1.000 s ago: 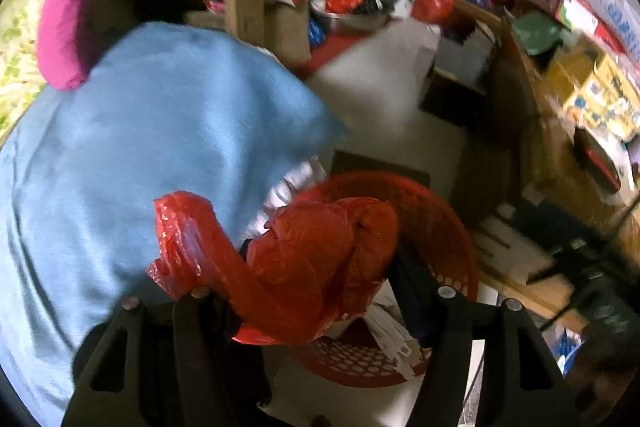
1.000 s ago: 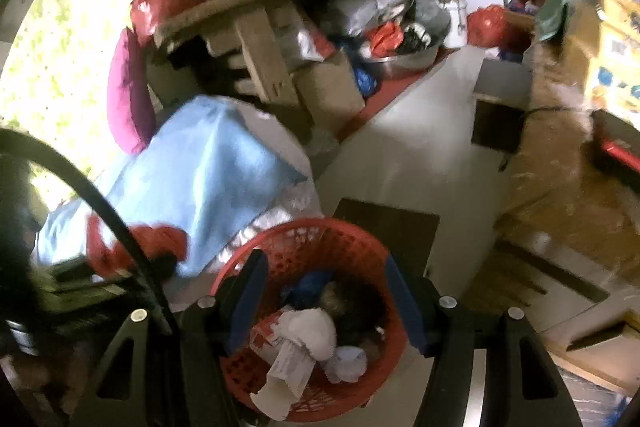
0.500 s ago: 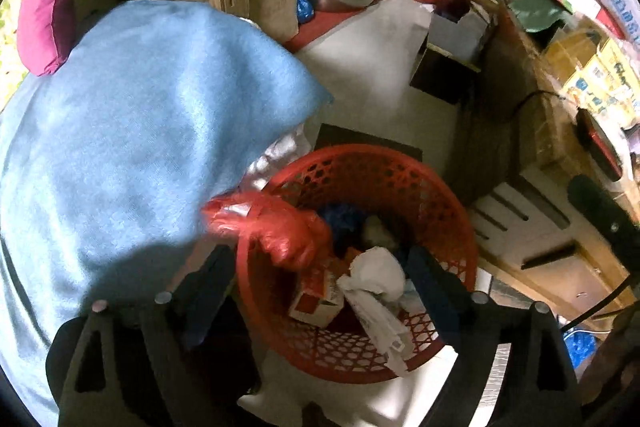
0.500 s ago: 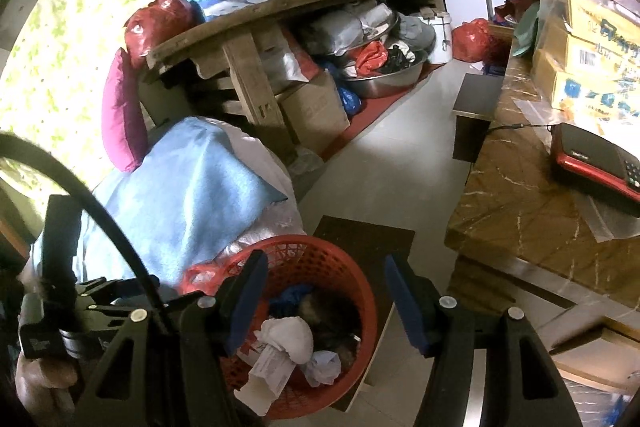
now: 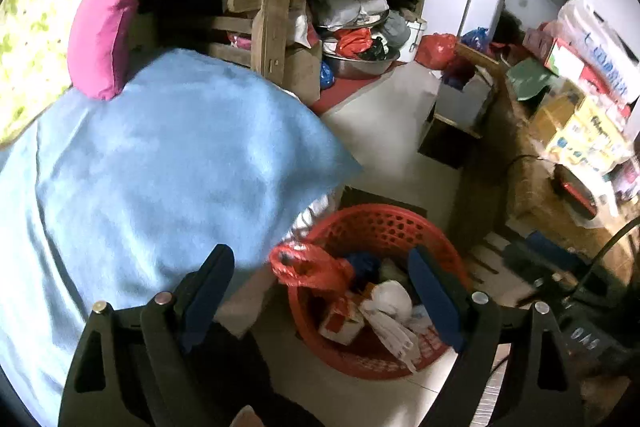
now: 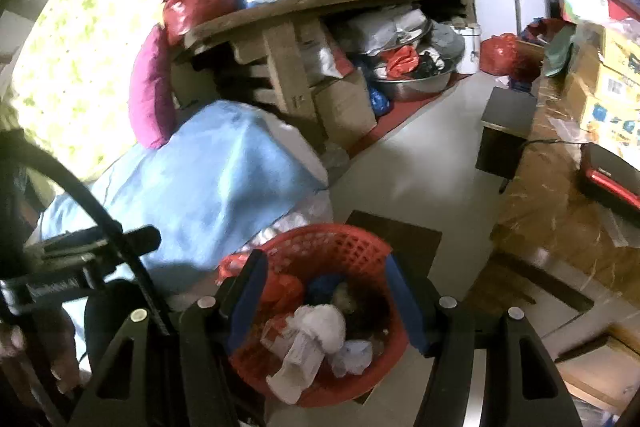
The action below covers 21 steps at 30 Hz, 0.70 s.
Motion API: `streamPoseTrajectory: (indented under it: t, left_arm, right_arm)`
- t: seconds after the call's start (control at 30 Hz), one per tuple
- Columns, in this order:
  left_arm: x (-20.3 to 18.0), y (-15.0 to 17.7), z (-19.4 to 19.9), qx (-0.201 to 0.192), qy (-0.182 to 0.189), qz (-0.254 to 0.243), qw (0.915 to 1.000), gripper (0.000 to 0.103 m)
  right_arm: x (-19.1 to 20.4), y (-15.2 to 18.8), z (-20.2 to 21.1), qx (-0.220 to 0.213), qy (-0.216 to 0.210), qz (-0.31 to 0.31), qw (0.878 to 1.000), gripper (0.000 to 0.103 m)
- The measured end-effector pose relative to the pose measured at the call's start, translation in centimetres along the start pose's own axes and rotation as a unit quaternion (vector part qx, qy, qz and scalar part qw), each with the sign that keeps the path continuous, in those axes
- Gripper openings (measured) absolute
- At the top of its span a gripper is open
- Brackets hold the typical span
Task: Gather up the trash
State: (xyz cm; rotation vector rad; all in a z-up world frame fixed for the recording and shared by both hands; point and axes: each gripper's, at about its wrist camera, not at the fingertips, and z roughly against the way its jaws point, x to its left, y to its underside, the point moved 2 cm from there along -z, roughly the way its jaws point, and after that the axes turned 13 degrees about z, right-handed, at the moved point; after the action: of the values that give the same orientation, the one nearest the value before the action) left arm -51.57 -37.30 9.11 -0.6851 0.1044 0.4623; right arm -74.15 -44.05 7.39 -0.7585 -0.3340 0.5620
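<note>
Presently both grippers hang above the red basket (image 5: 376, 223), which stands on the pale floor (image 5: 384, 115) and holds the collected trash. The left gripper (image 5: 324, 297) has its jaws spread wide and grips nothing; the right gripper (image 6: 326, 301) is likewise spread and empty. The red plastic bag (image 5: 310, 267) lies draped over the basket rim at about 9 o'clock, part inside, part hanging out. White crumpled paper (image 5: 390, 301) and a small carton (image 5: 340, 321) sit in the basket's middle.

Judgement: the deposit is not secure. To finish it well, one gripper should nudge the bag inward off the rim, approaching from 9 o'clock and pressing toward the centre, without tipping the light basket. The heap is high at 6 o'clock in the right wrist view, so pressing there risks spilling paper over the edge.

Surroundings: a blue blanket (image 5: 168, 163) bulges close against the basket at 10 o'clock and crowds the approach from that side. A pink cushion (image 5: 104, 27) leans beyond it. A wooden table (image 6: 320, 3) loaded with boxes stands at 12 o'clock, with a steel basin (image 6: 416, 83) beneath. A marble-patterned counter (image 6: 560, 187) lies at 3 o'clock, and a black cable (image 6: 100, 215) crosses the right wrist view at 9 o'clock.
</note>
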Motion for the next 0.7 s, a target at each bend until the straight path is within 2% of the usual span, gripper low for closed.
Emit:
streamPoseTrajectory:
  t: [0.2, 0.3, 0.37, 0.47, 0.7]
  left_arm:
    - [1.1, 1.8, 2.0, -0.011, -0.005, 0.009, 0.9999, 0.089]
    - [1.3, 2.4, 2.5, -0.015, -0.021, 0.006, 0.9997, 0.089]
    - [1.5, 2.8, 2.9, -0.016, -0.016, 0.005, 0.9997, 0.089]
    - [1.6, 3.2, 3.4, -0.018, -0.011, 0.006, 0.9998, 0.089]
    - [1.5, 3.4, 3.8, -0.027, -0.033, -0.001, 0.9991, 0.089]
  right_arm:
    - [2.5, 2.0, 0.8, 0.020, 0.006, 0.022, 1.000, 0.065]
    - [3.2, 2.7, 1.1, 0.029, 0.009, 0.025, 0.999, 0.066]
    - [3.5, 3.3, 1.3, 0.035, 0.010, 0.025, 0.999, 0.068]
    - [3.9, 3.6, 1.4, 0.039, 0.012, 0.030, 0.999, 0.069]
    - [4.2, 3.3, 1.9, 0.035, 0.015, 0.037, 0.999, 0.069]
